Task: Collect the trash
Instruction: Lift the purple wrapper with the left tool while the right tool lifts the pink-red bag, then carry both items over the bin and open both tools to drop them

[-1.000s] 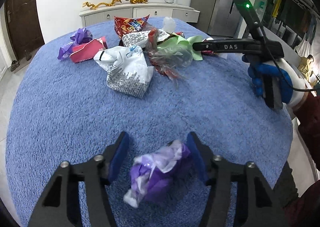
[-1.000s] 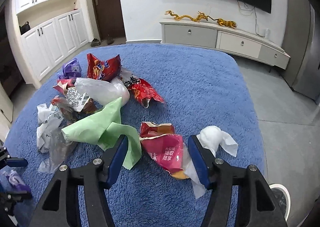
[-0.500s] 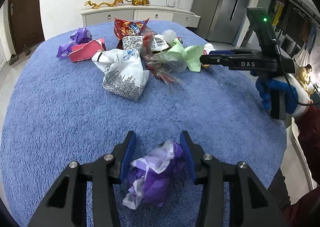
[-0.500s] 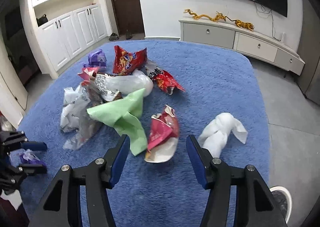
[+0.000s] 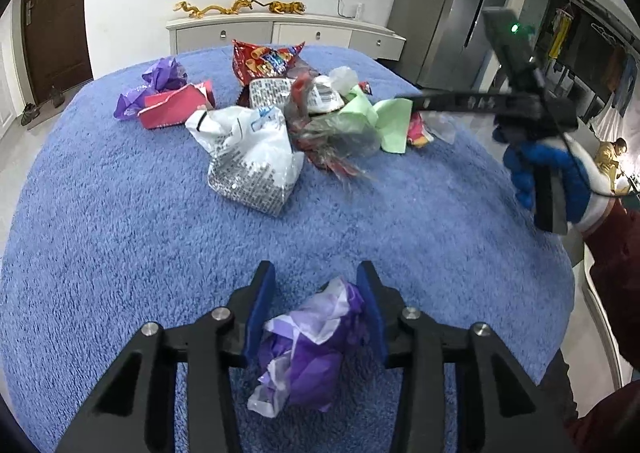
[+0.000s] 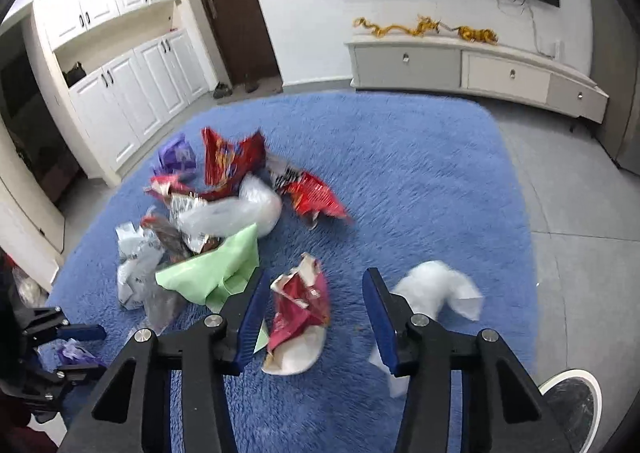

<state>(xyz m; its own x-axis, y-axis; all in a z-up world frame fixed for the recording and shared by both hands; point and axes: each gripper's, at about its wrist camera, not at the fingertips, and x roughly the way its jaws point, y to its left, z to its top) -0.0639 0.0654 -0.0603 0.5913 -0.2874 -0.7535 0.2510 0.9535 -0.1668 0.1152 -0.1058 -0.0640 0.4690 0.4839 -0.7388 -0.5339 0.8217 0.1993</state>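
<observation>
My left gripper (image 5: 316, 313) is shut on a crumpled purple and white wrapper (image 5: 308, 345) near the front edge of the blue rug (image 5: 120, 213). My right gripper (image 6: 316, 321) is open, raised above a red and white snack bag (image 6: 298, 313) that lies between its fingers in view. The right gripper also shows in the left wrist view (image 5: 460, 103), blurred, over the pile. A pile of trash sits mid-rug: a white printed bag (image 5: 252, 161), green paper (image 5: 384, 121), a red chip bag (image 5: 264, 59).
A white crumpled tissue (image 6: 436, 289) lies right of the red bag. A pink box (image 5: 176, 109) and a purple wrapper (image 5: 156, 81) lie at the pile's left. A white bin rim (image 6: 572, 405) stands off the rug at lower right. A TV cabinet (image 6: 460, 65) stands beyond.
My left gripper closed on the purple wrapper. My right gripper rose and pulled back from the red snack bag, still open; the pile looks farther away.
</observation>
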